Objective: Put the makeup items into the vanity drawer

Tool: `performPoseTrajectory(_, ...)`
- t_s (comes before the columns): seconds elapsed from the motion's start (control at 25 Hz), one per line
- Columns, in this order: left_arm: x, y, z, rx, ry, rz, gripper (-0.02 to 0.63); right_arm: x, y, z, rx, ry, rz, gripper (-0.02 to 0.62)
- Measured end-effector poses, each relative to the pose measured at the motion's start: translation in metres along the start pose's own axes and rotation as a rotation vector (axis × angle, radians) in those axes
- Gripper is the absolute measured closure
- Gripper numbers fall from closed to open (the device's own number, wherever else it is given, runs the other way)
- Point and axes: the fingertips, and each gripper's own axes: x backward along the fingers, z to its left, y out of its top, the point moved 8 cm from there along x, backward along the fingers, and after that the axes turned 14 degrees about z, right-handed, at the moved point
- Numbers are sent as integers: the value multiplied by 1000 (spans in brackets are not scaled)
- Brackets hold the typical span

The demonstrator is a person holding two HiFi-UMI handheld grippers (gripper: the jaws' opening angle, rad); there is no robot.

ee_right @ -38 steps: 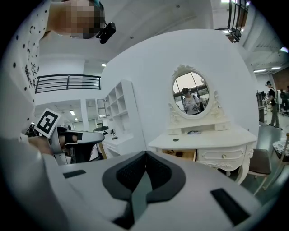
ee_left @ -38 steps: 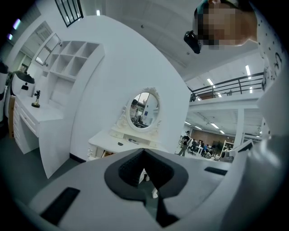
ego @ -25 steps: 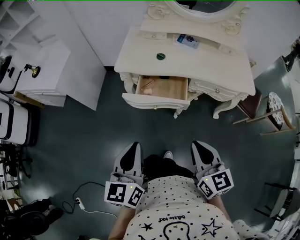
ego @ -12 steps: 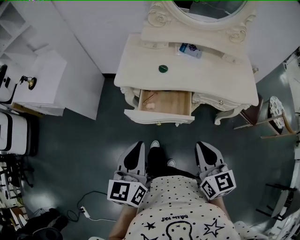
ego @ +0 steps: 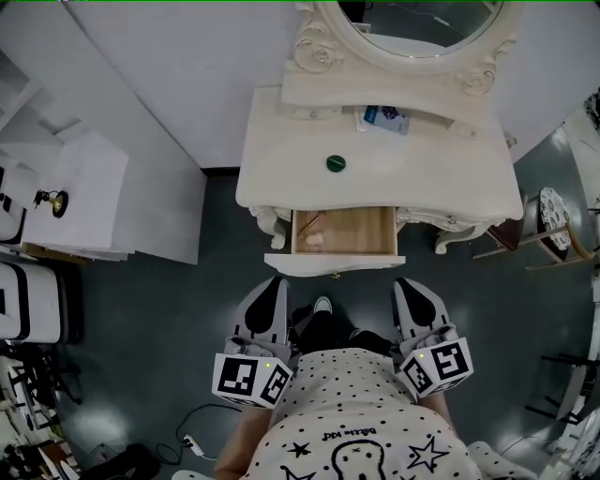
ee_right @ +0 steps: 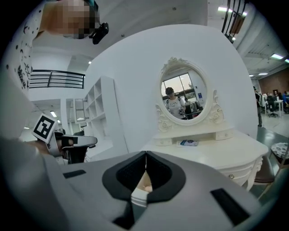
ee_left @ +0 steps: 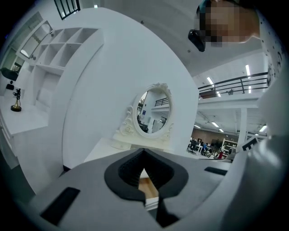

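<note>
A cream vanity [ego: 450, 178] with an oval mirror [ego: 412, 23] stands ahead, its wooden drawer [ego: 356, 232] pulled open. Inside lie a pale pink item [ego: 316, 241] and a thin stick [ego: 312, 222]. On the top rest a dark green round item [ego: 336, 163] and a blue and white packet [ego: 382, 118]. My left gripper [ego: 275, 283] and right gripper [ego: 405, 284] hang low beside the person's body, short of the drawer front, both shut and holding nothing. The left gripper view shows the left gripper [ee_left: 144, 151] with jaws together, as does the right gripper view for the right gripper [ee_right: 145, 155].
A white shelf unit [ego: 80, 202] with a small brass ornament [ego: 52, 200] stands at the left. A black and white case [ego: 28, 291] lies further left. A chair [ego: 548, 220] stands right of the vanity. A white cable [ego: 197, 441] lies on the dark floor.
The person has stepped closer to the vanity, so the open drawer now lies just ahead of both grippers. The grippers stay shut and low.
</note>
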Motion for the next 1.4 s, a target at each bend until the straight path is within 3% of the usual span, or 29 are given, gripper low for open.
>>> performPoseTrajectory(0.4,-18,0,23,33,-38,26,609,-21,9,4,-12,-43,21,587)
performPoseTrajectory(1.4,-100,47,-10,63,113,-87,610,-98,71,-89,68,171,19,587)
